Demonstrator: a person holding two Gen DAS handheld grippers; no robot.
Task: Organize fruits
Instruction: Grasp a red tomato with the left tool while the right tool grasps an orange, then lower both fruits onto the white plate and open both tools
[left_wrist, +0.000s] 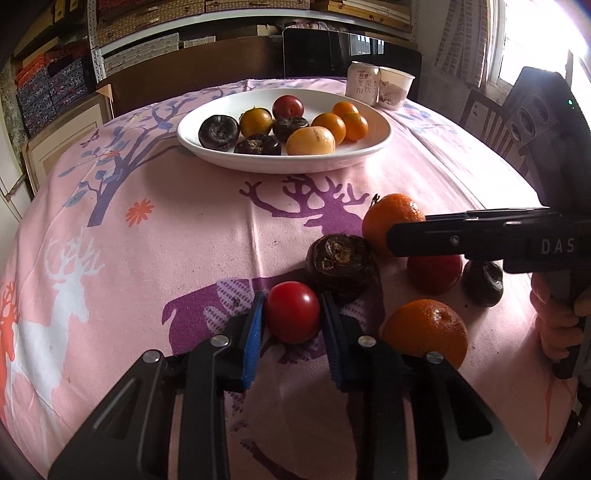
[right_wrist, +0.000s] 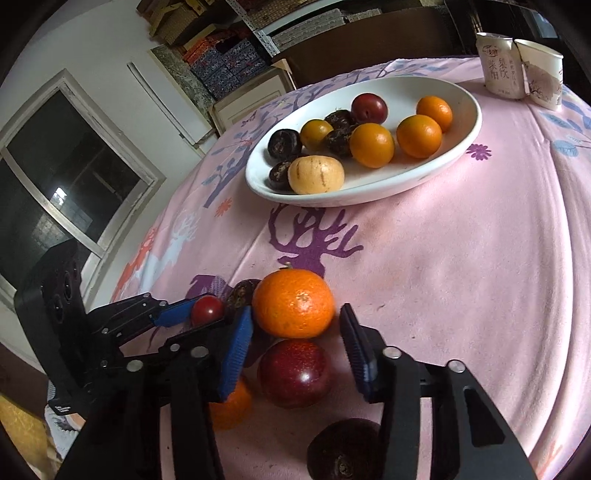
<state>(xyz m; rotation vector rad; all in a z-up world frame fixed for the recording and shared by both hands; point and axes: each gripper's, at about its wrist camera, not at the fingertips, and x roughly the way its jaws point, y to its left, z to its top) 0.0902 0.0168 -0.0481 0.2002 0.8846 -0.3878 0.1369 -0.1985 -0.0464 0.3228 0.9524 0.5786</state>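
A white oval plate (left_wrist: 369, 147) (right_wrist: 469, 140) with several fruits stands at the far side of the pink tablecloth. My left gripper (left_wrist: 291, 314) (right_wrist: 201, 314) has its blue pads against both sides of a small red tomato (left_wrist: 292, 312) (right_wrist: 207, 310) on the cloth. My right gripper (right_wrist: 295, 325) is open around a large orange (right_wrist: 293, 302) (left_wrist: 391, 218), with a gap on its right side. Its finger (left_wrist: 424, 236) shows in the left wrist view. A red plum (right_wrist: 293, 373) (left_wrist: 436, 273) lies just below the orange.
A dark water chestnut (left_wrist: 340, 264) lies right behind the tomato. Another orange (left_wrist: 424, 330) and a second dark chestnut (left_wrist: 484, 282) (right_wrist: 340, 450) lie near. A yogurt carton (right_wrist: 495, 66) and a paper cup (right_wrist: 543, 77) stand behind the plate.
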